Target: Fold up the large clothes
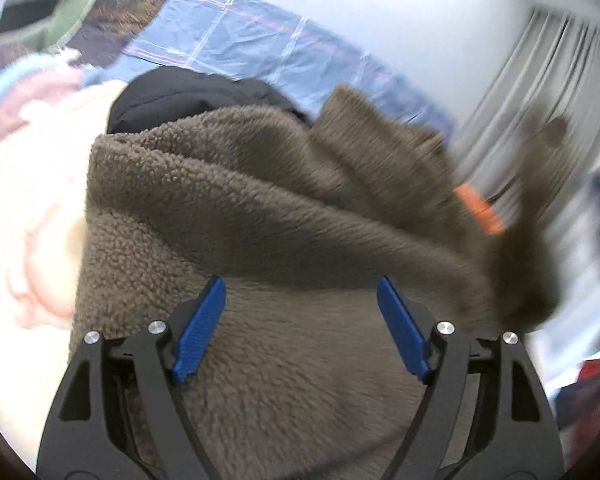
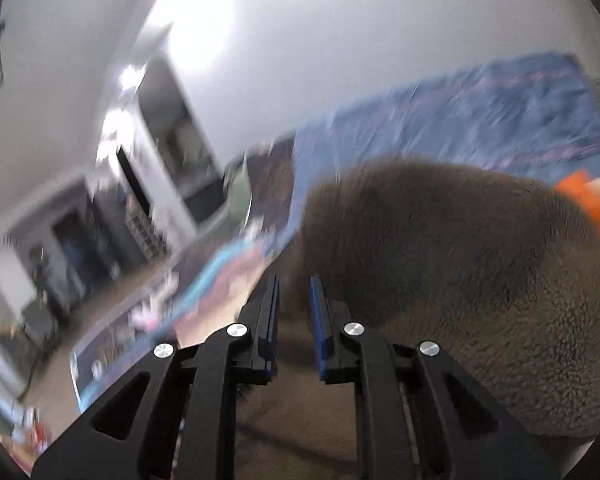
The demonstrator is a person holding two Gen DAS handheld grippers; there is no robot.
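Note:
A large brown fleece garment [image 1: 260, 208] fills the left wrist view, bunched in thick folds, its right part blurred. My left gripper [image 1: 300, 284] is open, its blue pads wide apart just over the fleece and holding nothing. In the right wrist view the same brown fleece [image 2: 440, 248] bulges at centre right. My right gripper [image 2: 294, 284] has its jaws nearly closed on a fold of the fleece between the pads. An orange part [image 2: 596, 208] shows at the right edge, and also in the left wrist view [image 1: 480, 208].
A blue plaid sheet [image 1: 260, 40] covers the bed behind. A black garment [image 1: 180, 92] lies behind the fleece, a cream and pink fleece [image 1: 28, 200] to the left. White curtains [image 1: 540, 80] hang at right. Shelves and furniture [image 2: 140, 184] stand left in the right wrist view.

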